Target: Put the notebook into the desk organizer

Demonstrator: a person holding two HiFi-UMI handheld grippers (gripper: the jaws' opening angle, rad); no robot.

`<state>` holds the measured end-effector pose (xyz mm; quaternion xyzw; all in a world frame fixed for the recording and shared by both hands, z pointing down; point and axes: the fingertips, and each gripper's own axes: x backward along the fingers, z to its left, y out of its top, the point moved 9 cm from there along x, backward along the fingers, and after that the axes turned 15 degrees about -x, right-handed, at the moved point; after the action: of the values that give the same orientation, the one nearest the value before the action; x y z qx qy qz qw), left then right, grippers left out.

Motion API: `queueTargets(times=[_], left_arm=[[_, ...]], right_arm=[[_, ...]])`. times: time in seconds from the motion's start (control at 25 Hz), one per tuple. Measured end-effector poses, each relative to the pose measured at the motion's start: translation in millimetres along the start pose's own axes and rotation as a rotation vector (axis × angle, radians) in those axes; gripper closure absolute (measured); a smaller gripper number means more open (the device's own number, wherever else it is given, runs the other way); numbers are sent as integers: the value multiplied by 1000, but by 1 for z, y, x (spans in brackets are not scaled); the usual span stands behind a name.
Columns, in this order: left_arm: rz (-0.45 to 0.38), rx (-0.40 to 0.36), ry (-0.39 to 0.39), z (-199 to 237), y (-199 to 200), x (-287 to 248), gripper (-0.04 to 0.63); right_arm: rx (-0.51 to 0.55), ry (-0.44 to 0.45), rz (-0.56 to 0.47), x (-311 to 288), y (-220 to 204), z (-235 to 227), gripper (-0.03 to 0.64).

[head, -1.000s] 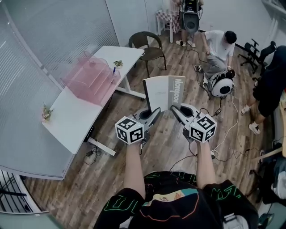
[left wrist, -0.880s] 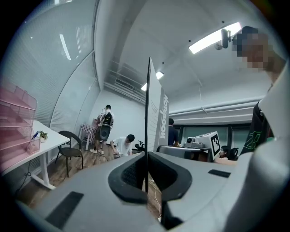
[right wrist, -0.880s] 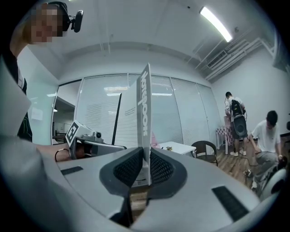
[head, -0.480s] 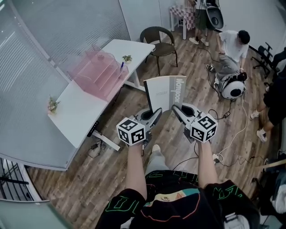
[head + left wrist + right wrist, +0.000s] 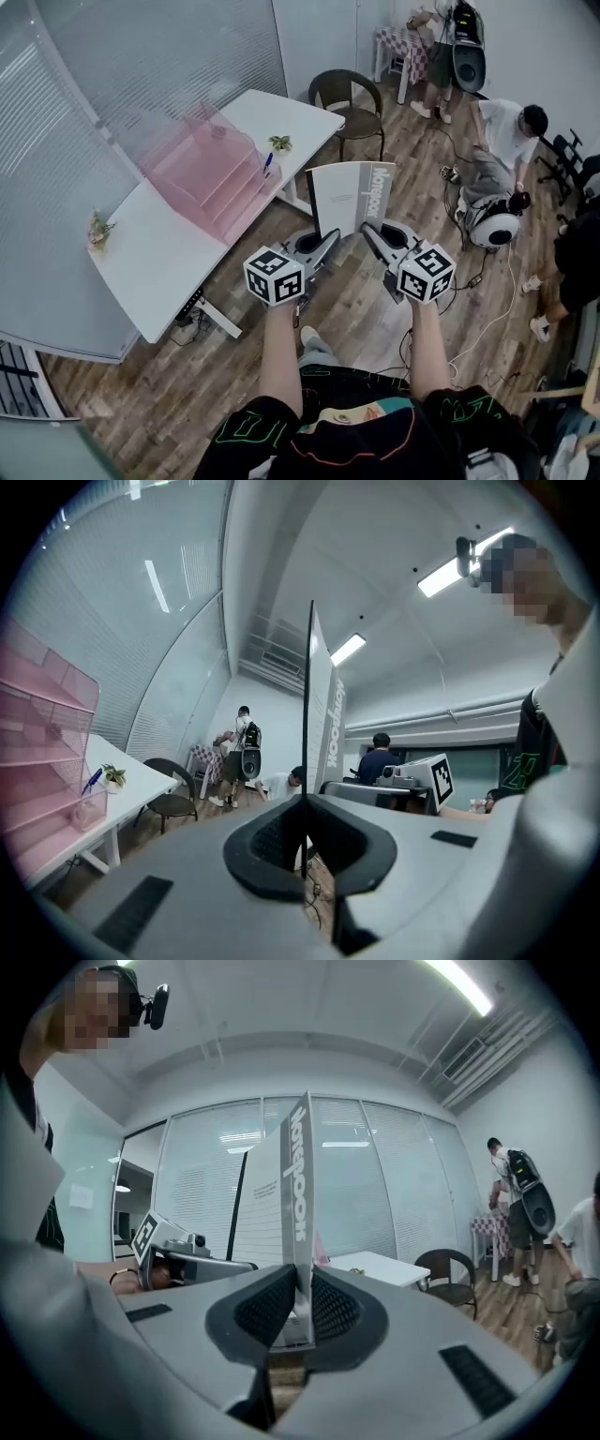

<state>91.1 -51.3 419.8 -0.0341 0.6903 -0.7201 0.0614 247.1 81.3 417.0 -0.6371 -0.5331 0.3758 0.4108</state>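
Grey-white notebook (image 5: 349,199); translucent pink desk organizer (image 5: 208,172); white table (image 5: 157,262).

Left gripper (image 5: 328,236) and right gripper (image 5: 367,231) extend forward side by side, fingers (image 5: 267,1305) pinched.

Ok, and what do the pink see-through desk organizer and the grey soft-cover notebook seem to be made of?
Pink see-through desk organizer: probably tinted acrylic or a similar hard plastic, glossy; the white desktop shows through its flat walls. Grey notebook: apparently paper with a thin matte card cover; it stands stiff, its cover looks sheet-thin edge-on, and it carries printed lettering along the spine.
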Motion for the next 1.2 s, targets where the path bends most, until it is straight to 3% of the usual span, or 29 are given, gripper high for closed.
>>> queueTargets(times=[0.24, 0.44, 0.68, 1.0, 1.2], left_arm=[[10, 36, 133, 108, -6, 35, 591], [-23, 63, 271, 162, -5, 79, 591], [-20, 47, 422, 192, 6, 128, 591], [-45, 52, 549, 203, 23, 158, 591], [-58, 48, 649, 212, 33, 165, 586]], right_arm=[[-5, 116, 66, -134, 4, -15, 594], [27, 308, 74, -229, 1, -13, 594], [53, 479, 123, -298, 6, 14, 592], [90, 563, 164, -338, 18, 40, 592], [3, 571, 242, -358, 34, 49, 594]])
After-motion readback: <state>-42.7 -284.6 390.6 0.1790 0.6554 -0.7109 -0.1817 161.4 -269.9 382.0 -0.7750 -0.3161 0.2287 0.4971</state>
